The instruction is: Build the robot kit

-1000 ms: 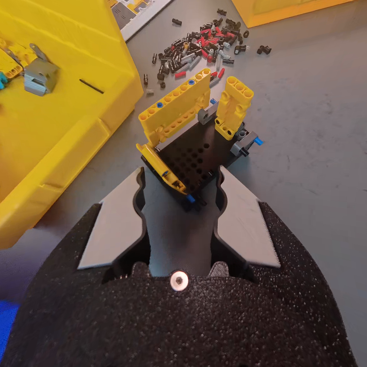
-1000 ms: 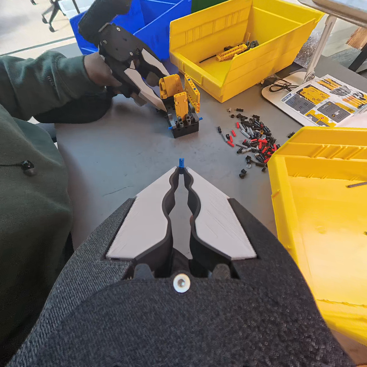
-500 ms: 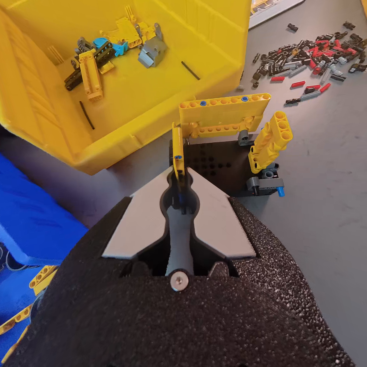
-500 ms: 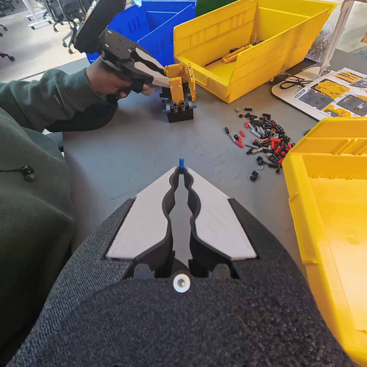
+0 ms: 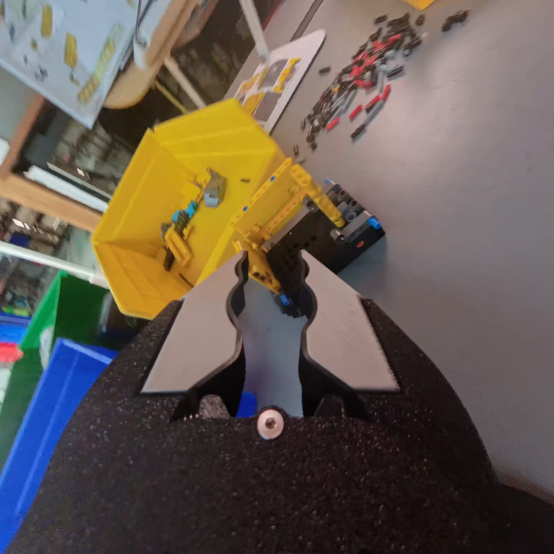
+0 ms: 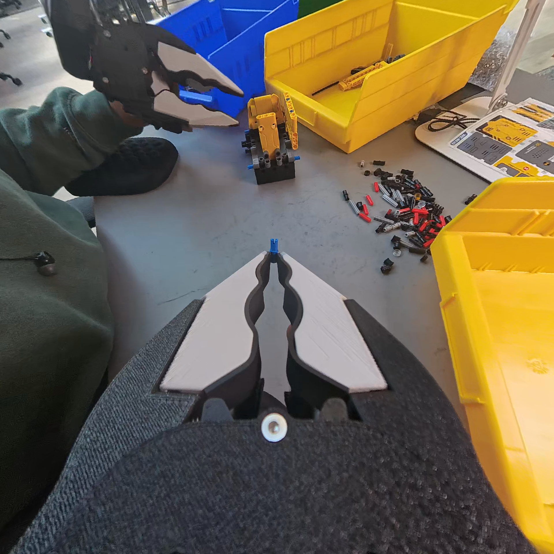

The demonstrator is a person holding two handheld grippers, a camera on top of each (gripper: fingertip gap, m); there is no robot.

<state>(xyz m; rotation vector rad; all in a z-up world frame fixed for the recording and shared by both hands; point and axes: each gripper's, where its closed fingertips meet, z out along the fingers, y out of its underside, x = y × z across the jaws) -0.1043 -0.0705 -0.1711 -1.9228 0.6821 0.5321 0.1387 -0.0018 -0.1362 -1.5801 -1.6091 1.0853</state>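
Left gripper (image 6: 236,108) has its jaws parted and empty, just left of the yellow-and-black brick model (image 6: 272,138) standing on the surface (image 6: 195,221). Nearer, the right gripper (image 6: 273,254) pinches a blue pin (image 6: 273,246) at its jaw tips, well short of the model, not yet fitted; loose pins (image 6: 401,209) lie right of them

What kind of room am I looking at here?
Probably a workshop or lab bench set up for building brick models. On the grey table stand yellow bins of parts, a pile of small pins, a half-built model and an instruction sheet.
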